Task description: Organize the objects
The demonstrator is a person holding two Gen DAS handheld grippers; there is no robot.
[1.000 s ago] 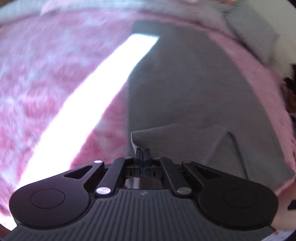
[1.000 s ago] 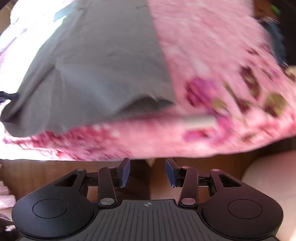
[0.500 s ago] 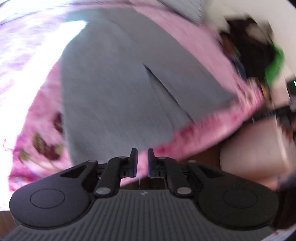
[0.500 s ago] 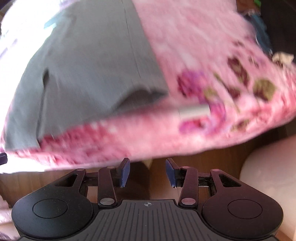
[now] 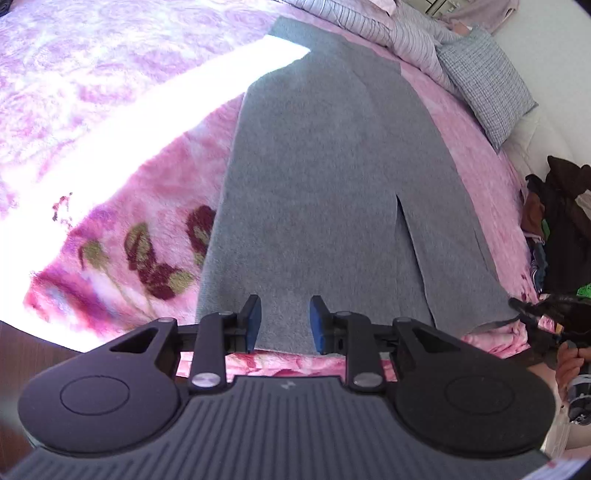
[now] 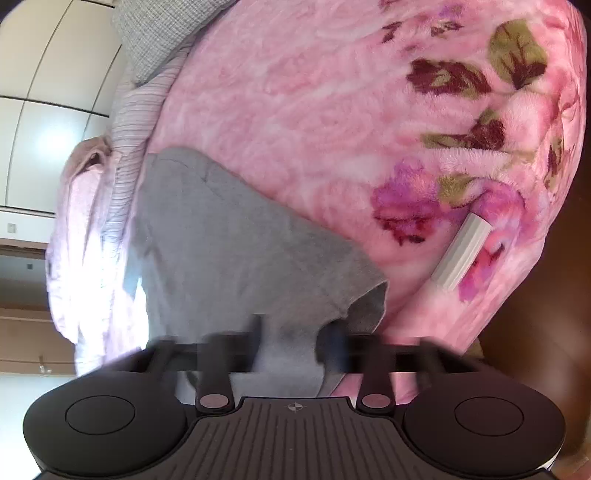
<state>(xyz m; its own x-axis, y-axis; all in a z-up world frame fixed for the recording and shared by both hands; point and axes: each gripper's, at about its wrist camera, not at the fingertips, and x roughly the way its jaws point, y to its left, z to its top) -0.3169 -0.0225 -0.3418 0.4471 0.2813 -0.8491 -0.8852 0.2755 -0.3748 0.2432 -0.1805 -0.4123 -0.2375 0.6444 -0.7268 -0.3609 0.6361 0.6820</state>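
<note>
A grey garment [image 5: 325, 177] lies flat and lengthwise on a pink floral blanket [image 5: 129, 240], with a slit near its right side. My left gripper [image 5: 285, 321] hovers at the garment's near hem. Its jaws are opening, and the blue pads stand apart without pressing the cloth. In the right wrist view the grey garment [image 6: 236, 258] has a lifted corner. My right gripper [image 6: 291, 343] is blurred there, closed in on that cloth. The left wrist view shows the right gripper [image 5: 535, 314] at the garment's near right corner, with a hand [image 5: 569, 365] behind it.
A checked pillow [image 5: 484, 77] and striped bedding [image 5: 369, 22] lie at the bed's far end. Dark clothes [image 5: 561, 214] are piled off the right side. A white ribbed piece [image 6: 461, 258] lies on the blanket [image 6: 332, 110] near the bed's edge. Brown floor shows below.
My left gripper let go of a fold of the grey garment, opened and drew back to the near hem. My right gripper rolled and moved onto the garment's corner, its fingers closing.
</note>
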